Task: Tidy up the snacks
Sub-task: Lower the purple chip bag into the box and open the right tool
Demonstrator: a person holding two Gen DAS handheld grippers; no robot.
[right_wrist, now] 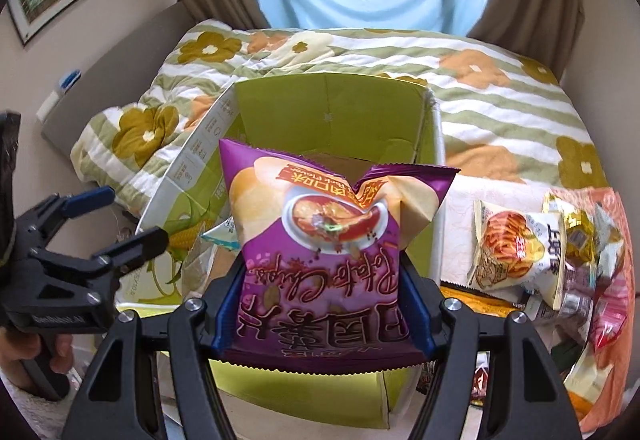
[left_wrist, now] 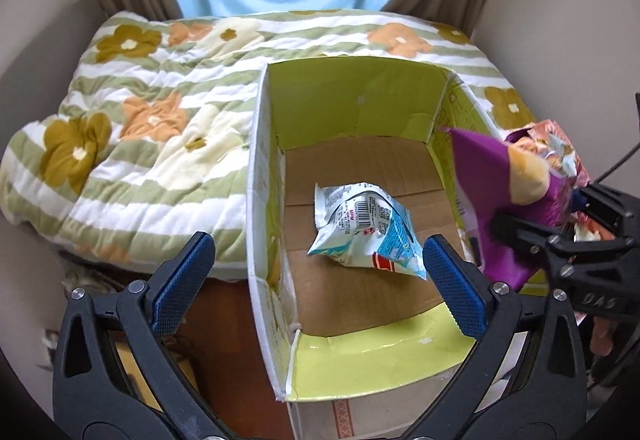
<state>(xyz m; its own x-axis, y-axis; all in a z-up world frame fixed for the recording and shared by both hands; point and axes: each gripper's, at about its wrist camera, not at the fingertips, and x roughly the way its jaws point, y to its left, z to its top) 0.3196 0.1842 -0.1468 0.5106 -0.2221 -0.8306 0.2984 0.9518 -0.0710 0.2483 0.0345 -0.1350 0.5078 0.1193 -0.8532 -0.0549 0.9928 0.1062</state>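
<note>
Purple chips over the box, blue pack inside

Right gripper (right_wrist: 320,304), blue pads clamped on a purple potato-chip bag (right_wrist: 320,240), holds it upright over the open cardboard box w/ lime-green inner flaps (right_wrist: 328,112). Left gripper (left_wrist: 316,280) has jaws spread wide, nothing btwn them, above the box's near-left corner. Crinkled light-blue & white snack packet (left_wrist: 364,228) lies on the box's brown floor, centre. Pile of mixed snack packets (right_wrist: 560,260) sits at 3 o'clock of the box in the right wrist view. Flower-print striped quilt (left_wrist: 140,120) spreads at 10 o'clock behind
</note>
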